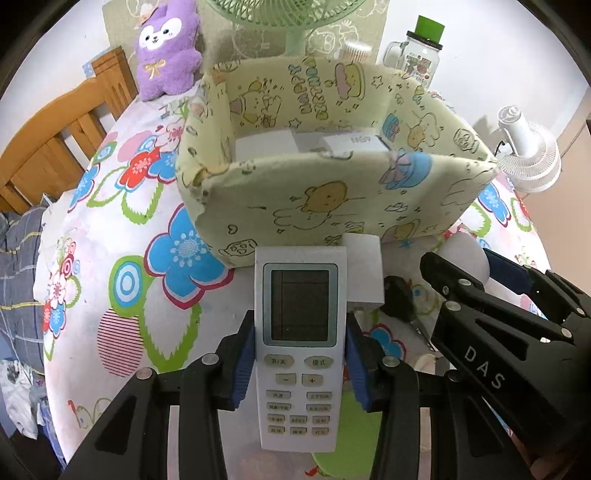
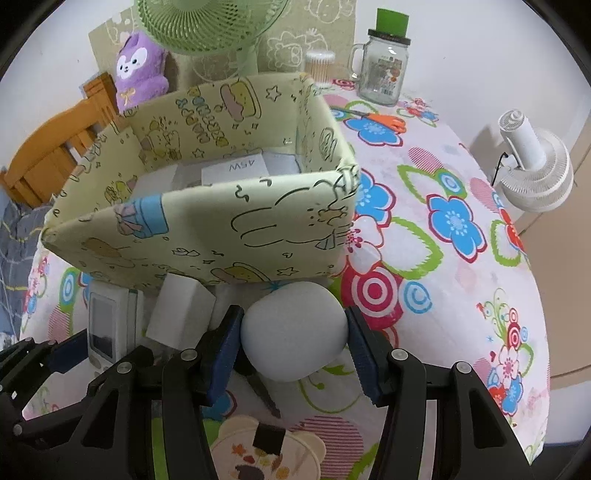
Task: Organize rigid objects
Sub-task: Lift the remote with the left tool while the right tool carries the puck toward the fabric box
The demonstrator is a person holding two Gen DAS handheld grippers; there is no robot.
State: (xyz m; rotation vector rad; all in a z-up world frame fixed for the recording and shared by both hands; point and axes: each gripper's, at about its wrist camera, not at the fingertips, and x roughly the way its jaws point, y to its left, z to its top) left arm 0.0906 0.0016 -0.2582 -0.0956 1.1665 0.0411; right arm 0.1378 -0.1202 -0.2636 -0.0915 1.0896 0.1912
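Your left tongs point(image 1: 300, 363) grip the white air-conditioner remote with its grey screen point(image 1: 300, 332) across its narrow width, blue pads on both long edges just below the screen, so the remote points forward toward the bin and can probably go in lengthwise. Your right tongs point(image 2: 293, 345) clamp the smooth white egg-shaped object point(image 2: 295, 328) at its widest part, a pad on each flank; what it is made of you cannot tell from here. Both sets of tongs tilt steeply downward, each carrying 1 item just in front of the near wall of the pale yellow fabric storage bin printed with cartoon bears point(image 1: 332, 199).

Between the 2 loads a white rectangular block point(image 1: 364, 271) stands on the counter point(image 2: 443, 295), just beside the remote and touching or nearly touching the bin's front wall. A dark object, possibly black-handled scissors point(image 1: 399, 299), lies behind it. Inside the bin, white boxes point(image 2: 236, 168) already lie flat against the floor, so it is evidently the collecting place for the rigid things.

Farther out stand a purple plush toy point(image 1: 166, 51), a green fan point(image 2: 207, 26), a glass mug-jar with green lid point(image 2: 384, 70), orange-handled scissors point(image 2: 384, 120) and a small white fan point(image 2: 532, 170).
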